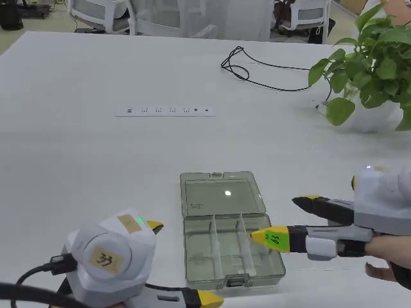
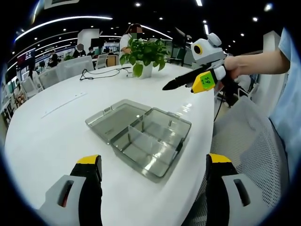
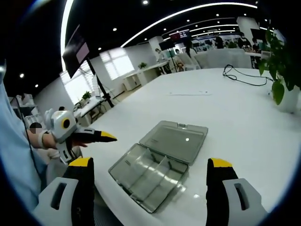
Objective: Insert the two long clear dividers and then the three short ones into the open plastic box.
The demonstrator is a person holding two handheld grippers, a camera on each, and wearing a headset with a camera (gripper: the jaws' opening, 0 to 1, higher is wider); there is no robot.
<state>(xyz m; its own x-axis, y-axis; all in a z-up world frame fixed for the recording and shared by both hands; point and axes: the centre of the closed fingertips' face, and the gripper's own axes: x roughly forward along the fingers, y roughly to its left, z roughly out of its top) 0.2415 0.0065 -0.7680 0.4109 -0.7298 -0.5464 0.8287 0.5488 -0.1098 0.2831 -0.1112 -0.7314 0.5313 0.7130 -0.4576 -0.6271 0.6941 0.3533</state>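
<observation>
Since nothing is clamped in either tool, both seem poised for the next pick. The left gripper (image 1: 182,262) hovers over the near edge of the table (image 1: 96,160), just left of the plastic box (image 1: 196,256), its jaws wide apart and empty. The right gripper (image 1: 275,219) hangs at the box's right side, jaws likewise spread with nothing between them, its lower tip over the tray's right rim. The box sits close to the near edge with its lid (image 1: 221,192) laid flat toward the far side, probably so the tray can be reached from above. Two long clear dividers (image 1: 216,247) stand upright in the tray, running near to far and splitting it into three lanes. I can make out no short cross pieces, so that step looks not yet done. Counted: one box, two grippers, two dividers. Farther on, one power strip (image 1: 166,110) lies mid-table, with one black cable (image 1: 257,64) and one potted plant (image 1: 369,61) toward the far right corner.
</observation>
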